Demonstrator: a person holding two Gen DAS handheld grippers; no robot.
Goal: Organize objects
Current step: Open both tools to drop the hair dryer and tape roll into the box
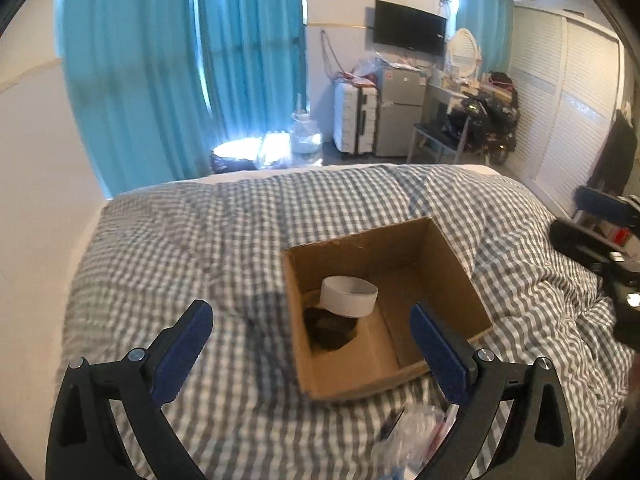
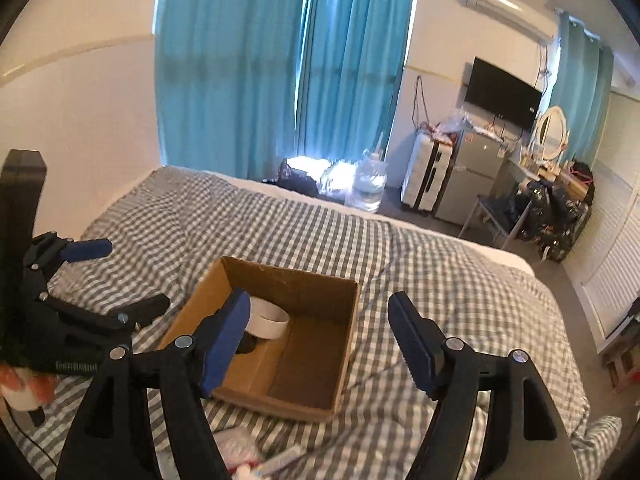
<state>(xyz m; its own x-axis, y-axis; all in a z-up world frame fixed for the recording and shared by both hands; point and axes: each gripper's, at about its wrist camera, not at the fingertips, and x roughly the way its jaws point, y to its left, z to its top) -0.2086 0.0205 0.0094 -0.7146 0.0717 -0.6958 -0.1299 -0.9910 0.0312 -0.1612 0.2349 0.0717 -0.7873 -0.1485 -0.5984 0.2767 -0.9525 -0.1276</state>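
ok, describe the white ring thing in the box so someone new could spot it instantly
On the checked bed cover sits one open cardboard box. Inside, near its left wall, a white tape roll leans partly on a dark lump. It is the only white, ring-shaped thing in the box; the rest of the floor is bare cardboard.

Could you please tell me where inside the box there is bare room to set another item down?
The cardboard box is bare on its right half, toward its right wall. Its left side is crowded by the white roll and a dark object.
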